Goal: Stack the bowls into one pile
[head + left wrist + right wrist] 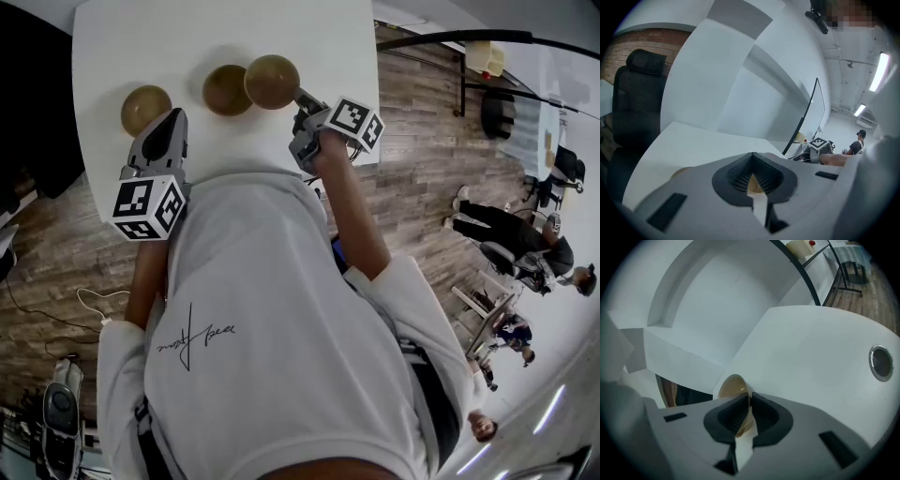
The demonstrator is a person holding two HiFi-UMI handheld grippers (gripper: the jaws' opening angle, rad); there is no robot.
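Holding one tan bowl (272,82) by its rim in my right gripper (301,99), jaws narrow, partly over the second bowl (223,91) on the white table (112,47). Left gripper (172,119): jaws together, empty, just beside the third bowl (142,108).

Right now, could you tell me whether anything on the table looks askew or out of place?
Only the bowl pinched by its rim in the right tongs: it hangs tilted, overlapping the middle bowl. The left bowl sits flat on the white table; nothing looks spilled or damaged.
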